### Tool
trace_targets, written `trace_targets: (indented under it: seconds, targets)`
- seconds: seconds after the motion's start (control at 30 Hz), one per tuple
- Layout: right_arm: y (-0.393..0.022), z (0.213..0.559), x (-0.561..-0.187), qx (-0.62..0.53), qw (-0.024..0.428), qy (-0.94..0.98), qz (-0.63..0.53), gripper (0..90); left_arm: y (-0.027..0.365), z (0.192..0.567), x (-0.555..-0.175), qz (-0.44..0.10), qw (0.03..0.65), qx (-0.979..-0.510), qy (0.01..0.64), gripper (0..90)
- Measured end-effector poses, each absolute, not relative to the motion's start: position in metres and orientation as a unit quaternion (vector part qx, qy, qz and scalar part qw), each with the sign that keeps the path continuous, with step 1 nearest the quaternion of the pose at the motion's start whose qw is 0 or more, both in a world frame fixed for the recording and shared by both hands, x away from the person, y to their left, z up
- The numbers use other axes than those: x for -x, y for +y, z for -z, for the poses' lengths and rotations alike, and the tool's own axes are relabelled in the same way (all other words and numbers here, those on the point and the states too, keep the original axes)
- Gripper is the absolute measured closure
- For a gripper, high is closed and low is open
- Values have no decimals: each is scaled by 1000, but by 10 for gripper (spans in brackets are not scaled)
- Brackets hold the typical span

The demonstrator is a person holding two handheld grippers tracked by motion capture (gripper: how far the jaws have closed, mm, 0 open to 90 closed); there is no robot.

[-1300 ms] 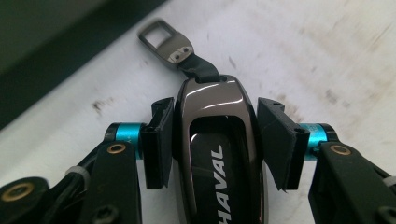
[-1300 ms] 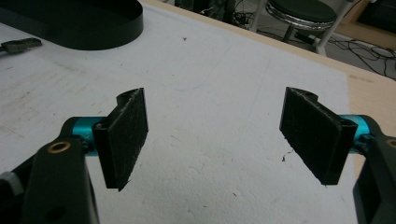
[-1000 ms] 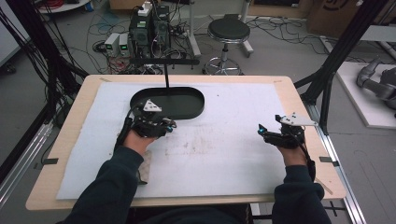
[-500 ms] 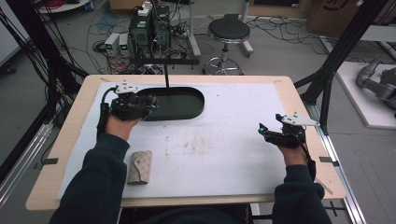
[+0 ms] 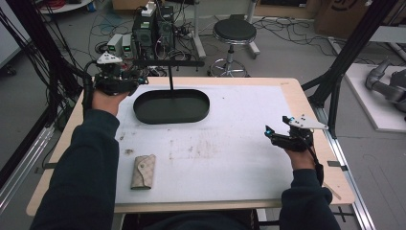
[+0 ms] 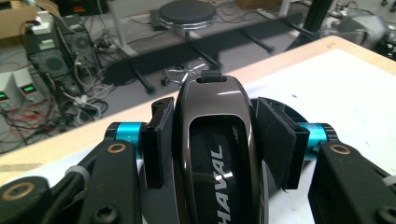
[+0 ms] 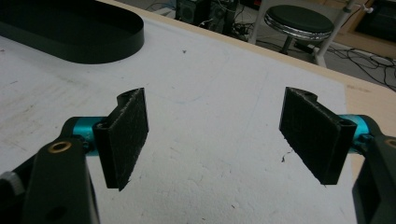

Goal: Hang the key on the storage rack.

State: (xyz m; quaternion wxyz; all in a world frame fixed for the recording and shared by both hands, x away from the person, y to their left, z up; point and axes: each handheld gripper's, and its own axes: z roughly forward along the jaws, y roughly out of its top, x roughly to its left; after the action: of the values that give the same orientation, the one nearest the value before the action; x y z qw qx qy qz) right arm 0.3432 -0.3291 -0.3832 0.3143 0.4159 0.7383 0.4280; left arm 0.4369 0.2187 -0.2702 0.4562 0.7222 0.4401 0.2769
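A glossy dark car key fob (image 6: 215, 154) marked HAVAL stands between the pads of my left gripper (image 6: 215, 135), which is shut on it. In the high view that left gripper (image 5: 134, 79) is held over the table's far left corner, just left of a black oval tray (image 5: 201, 115). My right gripper (image 5: 269, 133) hovers low over the white mat near the right edge. Its jaws stand wide open with nothing between them in the right gripper view (image 7: 215, 126). A beige quilted key pouch (image 5: 143, 171) lies flat on the mat at the front left.
A white mat (image 5: 230, 163) covers most of the wooden table. A thin black post (image 5: 170, 79) with a crossbar rises just behind the tray (image 7: 116, 42). Beyond the far edge are a round stool (image 5: 234, 31), computers and cables on the floor.
My left gripper has moved away and to the left, from beside the tray's near left end to the far left corner. The beige pouch has come into sight. The right gripper has stayed put.
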Motion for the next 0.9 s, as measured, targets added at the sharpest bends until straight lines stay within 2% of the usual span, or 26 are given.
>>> trace_targets:
  seconds: [0.67, 0.9]
  targets:
    - [-333, 384, -341, -422, 307, 736, -432, 243, 236, 261, -468, -286, 468, -694, 467, 486]
    - [-332, 385, -340, -420, 306, 737, -433, 243, 244, 272, -475, -278, 466, -679, 494, 486]
